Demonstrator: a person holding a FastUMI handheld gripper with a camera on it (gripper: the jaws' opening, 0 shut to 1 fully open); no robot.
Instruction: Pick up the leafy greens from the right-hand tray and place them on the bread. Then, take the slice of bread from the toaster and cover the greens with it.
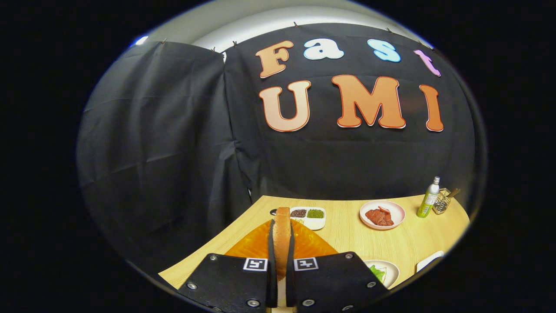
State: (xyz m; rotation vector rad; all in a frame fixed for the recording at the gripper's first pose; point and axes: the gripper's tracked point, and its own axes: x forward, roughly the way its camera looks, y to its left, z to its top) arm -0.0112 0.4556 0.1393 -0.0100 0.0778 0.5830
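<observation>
While your gripper hung above the table, its fingers were clamped on the bread slice, held upright over the orange mat; leafy greens lay on a plate beside.

Gripper pinches bread slice over mat on desk; divided dish beyond, meat plate right.
</observation>
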